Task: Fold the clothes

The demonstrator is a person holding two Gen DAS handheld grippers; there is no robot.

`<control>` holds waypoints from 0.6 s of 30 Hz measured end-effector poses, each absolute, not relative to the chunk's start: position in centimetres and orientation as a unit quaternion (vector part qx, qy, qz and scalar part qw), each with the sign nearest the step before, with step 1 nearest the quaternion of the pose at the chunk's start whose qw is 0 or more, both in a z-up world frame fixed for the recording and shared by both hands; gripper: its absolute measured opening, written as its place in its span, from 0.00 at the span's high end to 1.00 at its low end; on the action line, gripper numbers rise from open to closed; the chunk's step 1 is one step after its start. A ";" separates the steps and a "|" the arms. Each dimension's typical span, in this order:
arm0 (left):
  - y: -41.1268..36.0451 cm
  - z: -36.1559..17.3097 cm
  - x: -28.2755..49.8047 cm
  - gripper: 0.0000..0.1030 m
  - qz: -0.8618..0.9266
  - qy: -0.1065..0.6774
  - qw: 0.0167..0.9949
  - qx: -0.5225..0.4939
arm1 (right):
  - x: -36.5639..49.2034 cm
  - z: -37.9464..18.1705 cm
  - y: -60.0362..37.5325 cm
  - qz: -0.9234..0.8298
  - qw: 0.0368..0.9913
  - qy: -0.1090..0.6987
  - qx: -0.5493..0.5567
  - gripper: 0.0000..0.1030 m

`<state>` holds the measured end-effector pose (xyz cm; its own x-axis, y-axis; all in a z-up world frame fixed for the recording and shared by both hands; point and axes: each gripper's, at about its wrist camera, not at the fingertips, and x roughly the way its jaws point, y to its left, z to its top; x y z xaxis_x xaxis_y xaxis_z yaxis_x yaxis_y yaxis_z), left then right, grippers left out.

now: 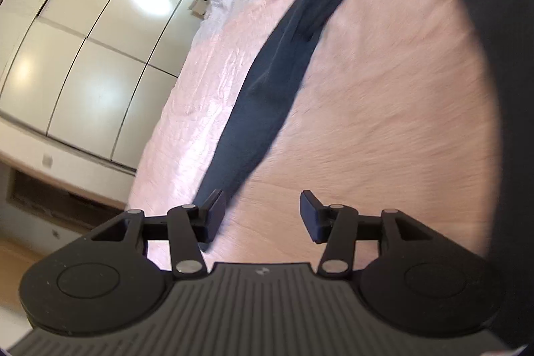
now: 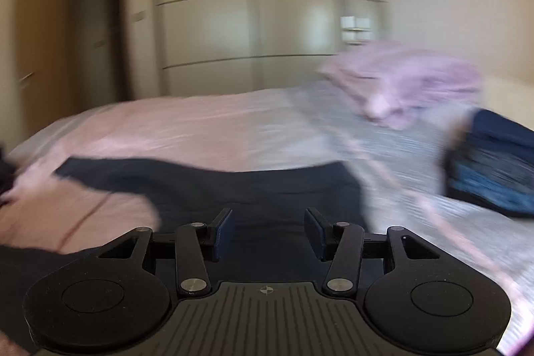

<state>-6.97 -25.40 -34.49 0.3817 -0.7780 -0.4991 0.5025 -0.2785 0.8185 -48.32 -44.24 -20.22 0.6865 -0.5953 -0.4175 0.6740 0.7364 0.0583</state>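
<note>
While both my left tongs (image 1: 258, 216) and right tongs (image 2: 268, 231) hang half open and empty, the dark garment (image 1: 263, 95) sprawls limp across the pink bed (image 1: 383, 109), so I'd pinch its sleeve hem.

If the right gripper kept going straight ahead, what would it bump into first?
Probably the dark navy garment spread on the pink bedspread: it lies right ahead of the right gripper, whose fingers are open and empty. The blur makes depth uncertain.

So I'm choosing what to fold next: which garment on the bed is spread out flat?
The dark garment before the right gripper; the lilac clothes are heaped.
</note>
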 end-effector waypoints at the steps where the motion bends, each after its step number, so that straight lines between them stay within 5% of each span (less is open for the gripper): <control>1: -26.7 -35.2 -6.0 0.56 -0.537 -0.126 0.582 0.598 | -46.2 -20.2 -44.3 -0.319 0.922 0.200 0.094 0.51; 10: -37.7 -43.2 4.6 0.60 -0.473 -0.161 0.550 0.669 | -30.1 -25.6 -47.7 -0.206 0.921 0.330 -0.019 0.51; 14: -40.3 -45.3 6.8 0.90 -0.454 -0.171 0.565 0.668 | -27.1 -28.9 -50.7 -0.186 0.909 0.370 -0.050 0.51; 18: -40.3 -44.7 7.6 0.94 -0.445 -0.181 0.573 0.664 | -25.0 -31.5 -51.6 -0.172 0.895 0.403 -0.082 0.51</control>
<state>7.59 -40.31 -44.71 0.5382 -0.7502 -0.3841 0.2700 -0.2782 0.9218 -25.04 -51.58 -31.48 0.6164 -0.3734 -0.6933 0.2412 0.9276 -0.2851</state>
